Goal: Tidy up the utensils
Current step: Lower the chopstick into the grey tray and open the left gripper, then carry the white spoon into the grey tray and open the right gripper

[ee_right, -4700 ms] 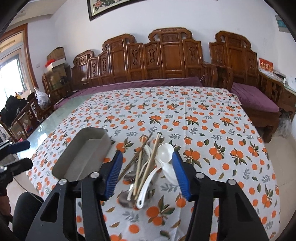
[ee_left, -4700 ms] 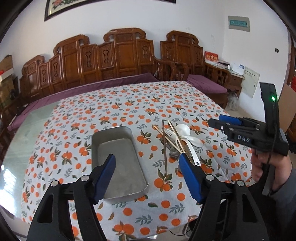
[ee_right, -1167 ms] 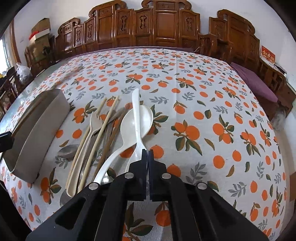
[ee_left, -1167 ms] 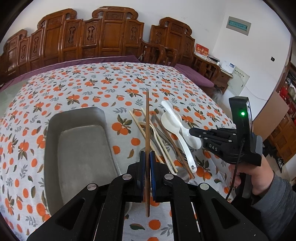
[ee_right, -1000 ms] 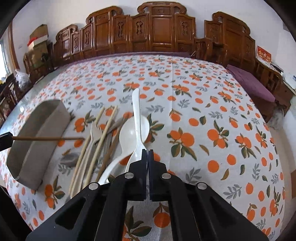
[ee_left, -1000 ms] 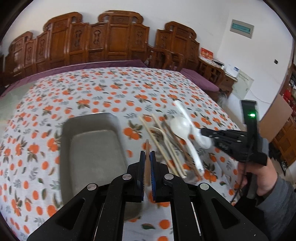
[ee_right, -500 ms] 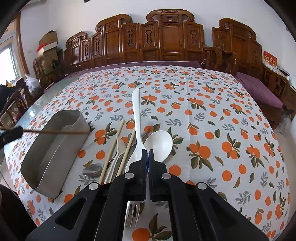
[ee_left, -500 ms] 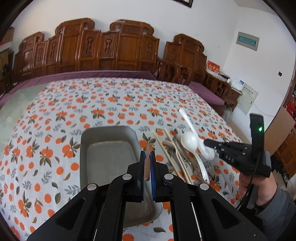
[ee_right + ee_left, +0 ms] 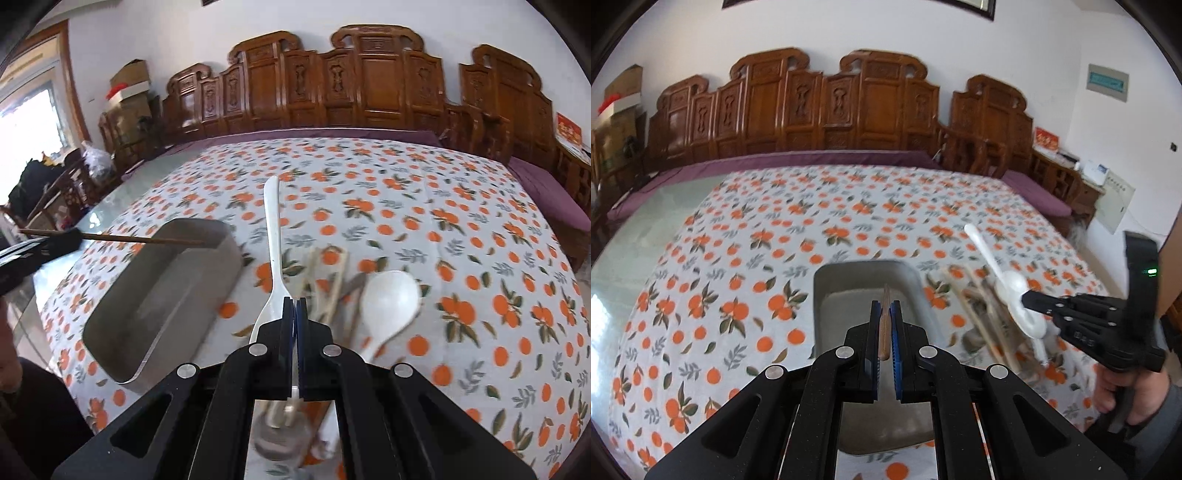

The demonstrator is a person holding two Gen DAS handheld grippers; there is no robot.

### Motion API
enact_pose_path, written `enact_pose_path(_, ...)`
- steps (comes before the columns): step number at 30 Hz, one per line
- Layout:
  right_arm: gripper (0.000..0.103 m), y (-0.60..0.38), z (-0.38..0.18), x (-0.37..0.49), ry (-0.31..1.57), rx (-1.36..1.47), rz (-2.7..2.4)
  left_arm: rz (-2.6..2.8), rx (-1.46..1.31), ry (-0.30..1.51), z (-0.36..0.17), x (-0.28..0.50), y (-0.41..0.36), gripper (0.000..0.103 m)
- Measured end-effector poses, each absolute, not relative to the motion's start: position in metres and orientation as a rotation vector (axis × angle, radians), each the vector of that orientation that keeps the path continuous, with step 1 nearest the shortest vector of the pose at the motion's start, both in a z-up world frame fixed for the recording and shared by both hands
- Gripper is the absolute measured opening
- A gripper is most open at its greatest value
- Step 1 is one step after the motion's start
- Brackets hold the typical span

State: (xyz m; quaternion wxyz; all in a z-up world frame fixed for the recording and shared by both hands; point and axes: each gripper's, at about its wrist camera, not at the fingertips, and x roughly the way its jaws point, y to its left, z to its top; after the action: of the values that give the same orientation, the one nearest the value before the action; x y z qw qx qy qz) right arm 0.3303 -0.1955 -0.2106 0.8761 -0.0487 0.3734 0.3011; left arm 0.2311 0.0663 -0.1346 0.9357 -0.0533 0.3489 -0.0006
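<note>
Holding a brown chopstick [image 9: 884,325] in my left tongs [image 9: 885,314], clamped tight, its tip over the metal tray [image 9: 177,291] on the table [image 9: 849,206]. My right tongs [image 9: 295,314] pinch a white plastic fork [image 9: 272,236] above the table, right of the tray. White spoon [image 9: 388,306] and remaining chopsticks [image 9: 332,284] lie beside the tray.

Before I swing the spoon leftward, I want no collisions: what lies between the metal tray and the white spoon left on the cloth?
In the right wrist view, pale chopsticks lie between the grey metal tray and the round white plastic spoon, with the held white spoon above that gap.
</note>
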Motion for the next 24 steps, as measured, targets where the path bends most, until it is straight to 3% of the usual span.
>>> enact_pose_path(11,0.002,-0.176,-0.213,0.316,0.795,-0.123,0.684,0.023,-0.068,0.833,-0.172,0.248,0.063,0.004)
enact_pose_path(14,0.002,-0.175,-0.213,0.314,0.800,-0.117,0.682,0.019,-0.080,0.834,-0.171,0.248,0.064,0.006)
enact_pose_path(16,0.002,-0.174,-0.213,0.313,0.802,-0.121,0.681,0.019,-0.091,0.825,-0.168,0.247,0.066,0.015)
enact_pose_path(24,0.002,-0.149,-0.201,0.305,0.817,-0.095,0.728,0.024,-0.121,0.785,-0.150,0.242,0.084,0.016)
